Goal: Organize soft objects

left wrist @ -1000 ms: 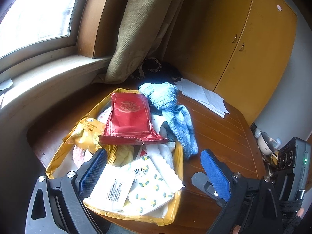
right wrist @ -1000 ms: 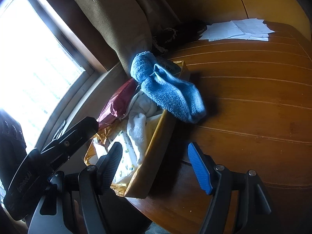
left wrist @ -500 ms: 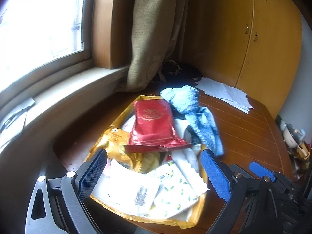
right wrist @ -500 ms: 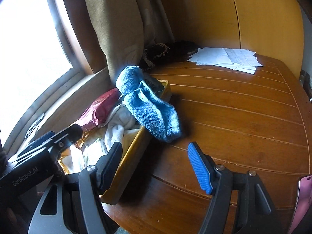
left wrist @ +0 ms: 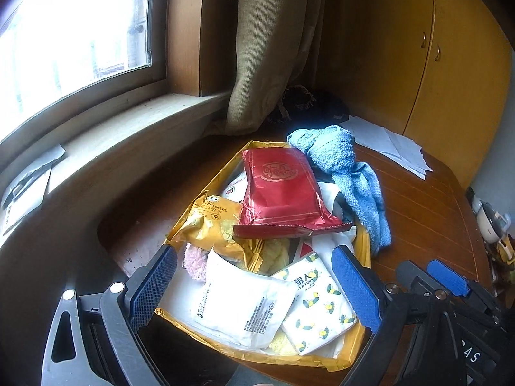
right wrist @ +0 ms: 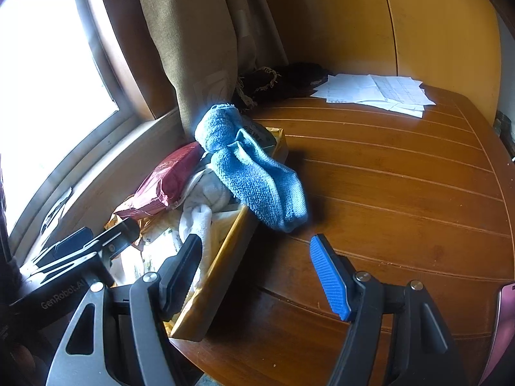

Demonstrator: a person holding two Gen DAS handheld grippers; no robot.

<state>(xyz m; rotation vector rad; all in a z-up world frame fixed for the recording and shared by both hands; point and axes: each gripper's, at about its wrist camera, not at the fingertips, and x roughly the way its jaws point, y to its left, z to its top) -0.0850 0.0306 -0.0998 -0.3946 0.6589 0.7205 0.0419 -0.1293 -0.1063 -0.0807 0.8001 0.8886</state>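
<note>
Across the last second both views are being swung and levelled: in the left wrist view the yellow tray (left wrist: 362, 251) is being brought from the middle of the frame down to the lower centre, and more of the window (left wrist: 74, 41) is being shown at the upper left. The contents are being left as they were; nothing is being lifted or shifted, so the sorting is judged not yet begun and the cameras are only being lined up on the tray. The left gripper (left wrist: 254, 286) is being held with its fingers wide apart and empty, framing the near end of the tray. The right gripper (right wrist: 257, 270) is likewise being held open with nothing between its fingers, low in its frame over the tray's edge and the desk (right wrist: 402, 193). The blue towel (left wrist: 351, 173) is being seen draped over the tray's far right rim, its end hanging onto the desk at centre right; it is judged the likely first thing to be handled. A red packet (left wrist: 280, 193) bearing an unreadable round emblem is lying on top of the pile. "CRACKERS" is being read on the yellow packet (left wrist: 212, 222); Chinese characters on the lemon-print pack (left wrist: 318, 305); fine print on the white pouch (left wrist: 244, 308) is too small. "GenRobot.AI" is being read on the left gripper at the right view's lower left.
</note>
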